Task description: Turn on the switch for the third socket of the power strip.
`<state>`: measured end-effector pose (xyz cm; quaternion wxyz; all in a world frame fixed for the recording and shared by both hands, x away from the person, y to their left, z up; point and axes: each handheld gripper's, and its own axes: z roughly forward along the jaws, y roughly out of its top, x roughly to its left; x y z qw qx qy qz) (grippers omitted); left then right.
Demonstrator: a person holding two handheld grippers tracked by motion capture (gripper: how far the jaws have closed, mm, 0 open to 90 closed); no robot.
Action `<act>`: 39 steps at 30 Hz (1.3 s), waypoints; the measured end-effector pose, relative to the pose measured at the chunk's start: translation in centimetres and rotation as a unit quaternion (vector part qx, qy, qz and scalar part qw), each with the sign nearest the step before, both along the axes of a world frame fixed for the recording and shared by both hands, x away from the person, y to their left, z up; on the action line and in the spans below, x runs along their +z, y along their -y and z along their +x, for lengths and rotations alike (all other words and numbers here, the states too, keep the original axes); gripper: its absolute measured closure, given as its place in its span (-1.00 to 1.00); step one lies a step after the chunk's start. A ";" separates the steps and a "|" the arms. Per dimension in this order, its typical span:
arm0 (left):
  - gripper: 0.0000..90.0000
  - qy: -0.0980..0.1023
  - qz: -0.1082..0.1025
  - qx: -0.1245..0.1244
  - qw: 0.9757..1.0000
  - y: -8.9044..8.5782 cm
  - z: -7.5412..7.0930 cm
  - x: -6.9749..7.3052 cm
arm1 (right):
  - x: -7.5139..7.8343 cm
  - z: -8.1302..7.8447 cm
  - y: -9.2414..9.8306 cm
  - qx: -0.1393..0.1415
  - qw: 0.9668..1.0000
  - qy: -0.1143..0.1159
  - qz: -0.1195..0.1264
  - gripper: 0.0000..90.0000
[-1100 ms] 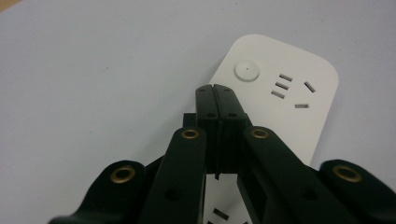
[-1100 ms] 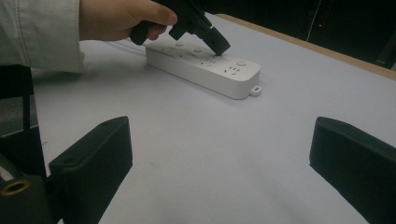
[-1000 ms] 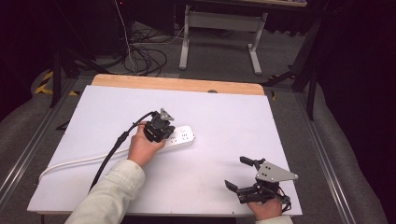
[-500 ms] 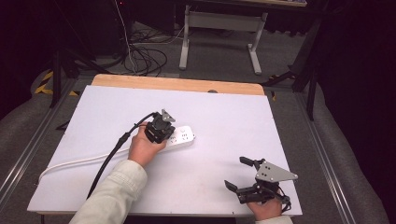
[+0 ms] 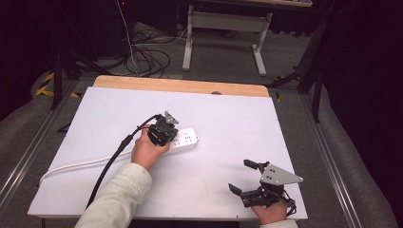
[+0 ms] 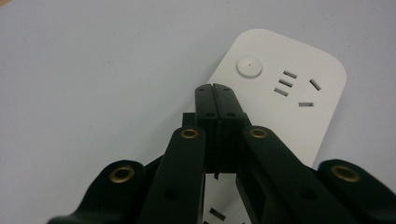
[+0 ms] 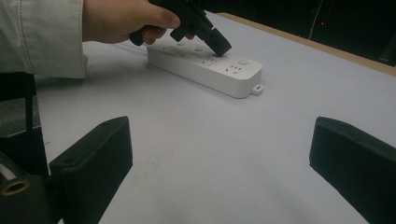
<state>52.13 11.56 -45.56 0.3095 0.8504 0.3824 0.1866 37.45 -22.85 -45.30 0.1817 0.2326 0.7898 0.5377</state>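
I hold the left tool, jaws closed on nothing, tips over the power strip lying mid-bench, near its round button. Right tool rests open, well apart. Step: pressing the switch, I judge. Next move needs a short advance, then a straight push.

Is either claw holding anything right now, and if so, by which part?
Nothing is held. The left claw is shut and empty, its tips over the top face of the power strip. The right claw is open and empty above the table.
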 end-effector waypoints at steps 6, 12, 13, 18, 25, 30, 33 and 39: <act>1.00 -0.001 0.002 -0.002 1.000 0.0 0.0 0.0 | 0.0 0.0 0.0 0.000 1.000 -0.001 0.001 -0.86; 1.00 -0.003 0.020 -0.001 1.000 0.4 0.1 0.2 | 0.0 0.0 0.0 0.002 1.000 -0.001 0.000 -0.86; 1.00 -0.004 0.022 -0.002 1.000 0.4 0.1 0.2 | 0.0 0.0 0.0 0.002 1.000 -0.001 0.000 -0.86; 1.00 0.000 0.026 -0.003 1.000 0.5 0.0 0.1 | 0.0 0.0 0.1 0.001 1.000 -0.001 0.003 -0.86; 1.00 -0.005 0.025 0.003 1.000 0.6 0.1 0.2 | 0.0 0.0 0.1 0.001 1.000 -0.001 0.003 -0.86; 1.00 -0.001 0.024 0.001 1.000 0.5 -0.3 0.6 | -0.1 0.1 0.1 0.001 1.000 -0.001 0.004 -0.86; 1.00 0.003 0.010 -0.005 1.000 0.0 -0.6 1.4 | 0.0 0.0 0.1 0.000 1.000 -0.001 0.004 -0.86; 1.00 0.000 -0.017 -0.017 1.000 -0.6 -1.1 2.8 | 0.0 0.0 0.2 0.001 1.000 -0.001 0.007 -0.86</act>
